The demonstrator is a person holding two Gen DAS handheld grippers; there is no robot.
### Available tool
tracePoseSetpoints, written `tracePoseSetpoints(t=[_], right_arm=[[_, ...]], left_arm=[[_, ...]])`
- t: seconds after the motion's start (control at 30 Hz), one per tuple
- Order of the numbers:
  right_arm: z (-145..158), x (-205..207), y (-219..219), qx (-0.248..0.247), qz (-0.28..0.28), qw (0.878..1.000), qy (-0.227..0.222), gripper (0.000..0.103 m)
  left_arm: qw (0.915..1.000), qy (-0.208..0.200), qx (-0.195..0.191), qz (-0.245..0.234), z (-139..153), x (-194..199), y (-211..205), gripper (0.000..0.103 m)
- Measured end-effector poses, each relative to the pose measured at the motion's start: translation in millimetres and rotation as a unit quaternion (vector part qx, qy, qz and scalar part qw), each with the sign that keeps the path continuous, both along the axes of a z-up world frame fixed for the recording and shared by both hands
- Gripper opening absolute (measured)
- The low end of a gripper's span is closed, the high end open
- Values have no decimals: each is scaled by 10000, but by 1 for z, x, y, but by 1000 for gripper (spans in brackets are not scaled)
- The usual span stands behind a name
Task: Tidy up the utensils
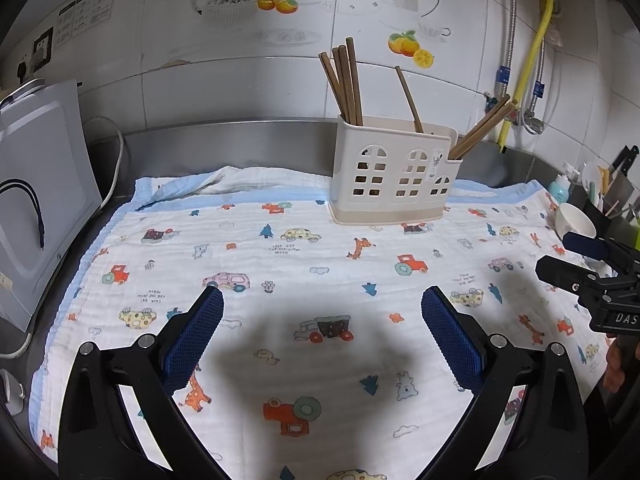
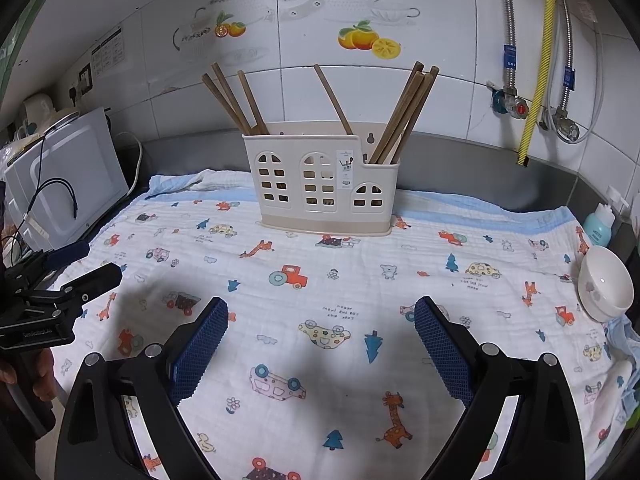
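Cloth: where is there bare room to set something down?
The printed cloth lies bare between the utensil holder and both open grippers, left and right. Crowded: the right edge by the white bowl and blue bottle.

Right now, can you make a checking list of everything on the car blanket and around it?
Surface: cartoon blanket spread over a steel counter.
Job's things: cream holder standing on the blanket; brown chopsticks upright in its compartments.
Clutter: white bowl and blue bottle at the right edge.
Grippers: left gripper and right gripper both open, holding nothing.
Cables: black cable on the white appliance.
Surroundings: tiled wall with fruit stickers, yellow hose.
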State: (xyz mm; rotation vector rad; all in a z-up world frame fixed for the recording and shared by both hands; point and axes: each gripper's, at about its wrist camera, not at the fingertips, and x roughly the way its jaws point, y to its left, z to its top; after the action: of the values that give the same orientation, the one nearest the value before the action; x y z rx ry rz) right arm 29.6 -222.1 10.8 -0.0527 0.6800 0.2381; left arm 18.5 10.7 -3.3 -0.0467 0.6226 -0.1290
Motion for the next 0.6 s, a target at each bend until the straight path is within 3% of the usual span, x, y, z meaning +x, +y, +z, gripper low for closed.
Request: tracePoseSetpoints(t=[0.6], right_arm=[[1, 0, 2, -4, 3, 10000, 7, 91]], left_arm=[[10000, -2, -20, 16, -1, 0, 2, 98]])
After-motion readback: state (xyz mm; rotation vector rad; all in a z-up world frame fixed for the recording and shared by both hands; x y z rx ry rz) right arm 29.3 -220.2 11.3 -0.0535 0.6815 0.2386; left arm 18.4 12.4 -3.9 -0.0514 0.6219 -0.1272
